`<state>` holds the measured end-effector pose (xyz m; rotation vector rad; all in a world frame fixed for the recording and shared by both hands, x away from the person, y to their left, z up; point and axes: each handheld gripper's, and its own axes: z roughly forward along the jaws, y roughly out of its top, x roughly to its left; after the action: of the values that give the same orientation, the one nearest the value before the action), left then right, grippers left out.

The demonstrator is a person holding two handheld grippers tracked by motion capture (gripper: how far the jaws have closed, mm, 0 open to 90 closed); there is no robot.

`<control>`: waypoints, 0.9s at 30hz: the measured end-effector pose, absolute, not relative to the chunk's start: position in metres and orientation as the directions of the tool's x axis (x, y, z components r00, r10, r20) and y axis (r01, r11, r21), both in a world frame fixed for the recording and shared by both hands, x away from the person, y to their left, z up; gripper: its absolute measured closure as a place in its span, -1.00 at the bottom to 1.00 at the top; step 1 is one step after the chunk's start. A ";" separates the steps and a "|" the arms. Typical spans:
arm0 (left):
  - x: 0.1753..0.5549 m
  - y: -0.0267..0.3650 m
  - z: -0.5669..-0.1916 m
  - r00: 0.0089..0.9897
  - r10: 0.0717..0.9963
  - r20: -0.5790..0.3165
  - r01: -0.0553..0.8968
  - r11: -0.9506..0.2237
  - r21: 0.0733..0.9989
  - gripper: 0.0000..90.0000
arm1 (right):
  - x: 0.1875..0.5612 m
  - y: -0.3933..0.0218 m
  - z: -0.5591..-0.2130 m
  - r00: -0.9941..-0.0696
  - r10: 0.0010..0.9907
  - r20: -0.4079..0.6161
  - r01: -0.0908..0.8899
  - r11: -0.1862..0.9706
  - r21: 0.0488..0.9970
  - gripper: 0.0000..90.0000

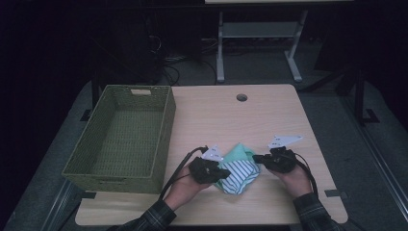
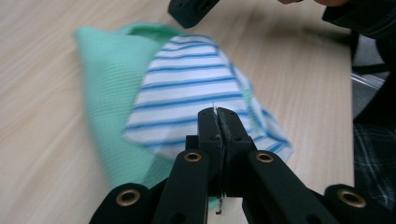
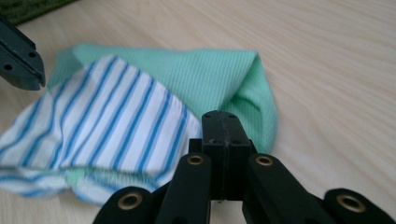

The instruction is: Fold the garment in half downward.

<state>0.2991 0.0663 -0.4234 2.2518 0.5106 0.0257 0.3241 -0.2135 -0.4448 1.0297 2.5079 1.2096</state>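
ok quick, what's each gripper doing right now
left gripper: shut, pinching an edge of the green and blue-striped white cloth.
right gripper: shut at the cloth's edge; whether it grips cannot be told.

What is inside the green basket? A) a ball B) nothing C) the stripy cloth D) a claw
B: the green basket shows only its bare woven bottom, while the stripy cloth lies on the table beside it, between the two claws.
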 end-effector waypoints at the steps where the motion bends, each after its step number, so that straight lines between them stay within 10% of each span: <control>1: 0.300 0.070 -0.423 0.911 0.386 -0.141 0.362 -0.588 0.723 0.97 | 0.327 -0.212 -0.444 -0.748 0.650 0.138 0.517 0.438 0.736 1.00; 27: 0.319 0.084 -0.451 0.871 0.488 -0.058 0.419 -0.675 0.607 0.98 | 0.378 -0.148 -0.468 -0.799 0.591 0.114 0.483 0.517 0.706 1.00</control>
<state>0.3191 0.0844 -0.4514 2.4040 0.6526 0.1428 0.3779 -0.1484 -0.4678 0.9308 2.6111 1.1479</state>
